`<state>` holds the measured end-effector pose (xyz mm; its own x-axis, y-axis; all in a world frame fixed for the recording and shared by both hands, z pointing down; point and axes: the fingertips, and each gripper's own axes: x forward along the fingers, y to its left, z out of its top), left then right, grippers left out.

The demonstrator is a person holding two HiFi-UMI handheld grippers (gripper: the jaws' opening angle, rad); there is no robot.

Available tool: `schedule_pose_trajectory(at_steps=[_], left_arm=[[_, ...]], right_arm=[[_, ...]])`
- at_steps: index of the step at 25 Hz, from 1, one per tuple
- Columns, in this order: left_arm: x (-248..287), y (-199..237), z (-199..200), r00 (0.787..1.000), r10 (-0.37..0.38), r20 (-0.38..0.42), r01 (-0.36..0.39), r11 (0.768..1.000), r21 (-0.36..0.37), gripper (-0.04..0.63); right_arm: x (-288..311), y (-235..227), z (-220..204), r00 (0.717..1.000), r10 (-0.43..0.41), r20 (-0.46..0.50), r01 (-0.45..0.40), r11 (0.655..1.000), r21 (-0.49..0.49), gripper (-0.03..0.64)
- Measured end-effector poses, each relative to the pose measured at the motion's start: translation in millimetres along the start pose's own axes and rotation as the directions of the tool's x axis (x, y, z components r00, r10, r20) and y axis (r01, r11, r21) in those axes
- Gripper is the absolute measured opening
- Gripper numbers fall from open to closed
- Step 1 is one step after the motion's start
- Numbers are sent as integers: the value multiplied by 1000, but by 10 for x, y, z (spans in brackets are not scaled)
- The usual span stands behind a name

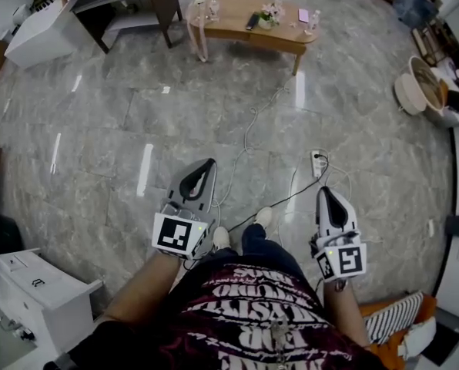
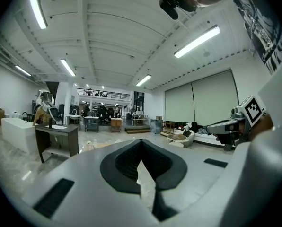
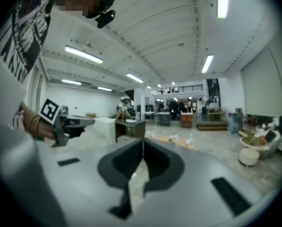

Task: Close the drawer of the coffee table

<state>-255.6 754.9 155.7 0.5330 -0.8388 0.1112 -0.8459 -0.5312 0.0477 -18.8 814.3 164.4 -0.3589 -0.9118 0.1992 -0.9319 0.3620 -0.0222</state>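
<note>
The wooden coffee table (image 1: 245,29) stands far ahead across the marble floor, with small bottles, a plant and a phone on top. Its drawer cannot be made out from here. My left gripper (image 1: 209,163) is held low in front of my body, shut with nothing between its jaws. My right gripper (image 1: 324,191) is beside it on the right, also shut and empty. In the left gripper view the closed jaws (image 2: 141,142) point across the room, and the right gripper (image 2: 215,127) shows at the side. In the right gripper view the coffee table (image 3: 176,140) lies beyond the closed jaws (image 3: 142,141).
A dark desk (image 1: 129,6) and a white block (image 1: 41,33) stand at the far left. A white cabinet (image 1: 37,291) is close at my lower left. A power strip (image 1: 316,160) and its cable (image 1: 249,133) lie on the floor ahead. A round seat (image 1: 426,87) sits at the far right.
</note>
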Motion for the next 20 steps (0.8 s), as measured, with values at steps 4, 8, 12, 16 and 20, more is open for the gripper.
schedule_pose_trajectory(at_steps=[4,8,12,16,20], left_arm=[[209,53,23,1000,19,0,-19,1000,3,23],[466,98,65,999,44,-9,-44,999,-4,23],[740,109,164,998,64,21,-65,997,35,23],[1040,22,238,997,69,36,-70,996,46,23],[1288,-77,348,995,86,59,-89,995,54,23]], right_arm=[[139,-211,17,1000,-18,-7,18,1000,-5,35],[317,-428,78,1000,-29,5,29,1000,3,35],[425,-617,96,1000,-15,11,15,1000,5,35],[506,-903,110,1000,0,15,-1,1000,13,35],[621,-1196,178,999,23,34,-24,1000,20,35]])
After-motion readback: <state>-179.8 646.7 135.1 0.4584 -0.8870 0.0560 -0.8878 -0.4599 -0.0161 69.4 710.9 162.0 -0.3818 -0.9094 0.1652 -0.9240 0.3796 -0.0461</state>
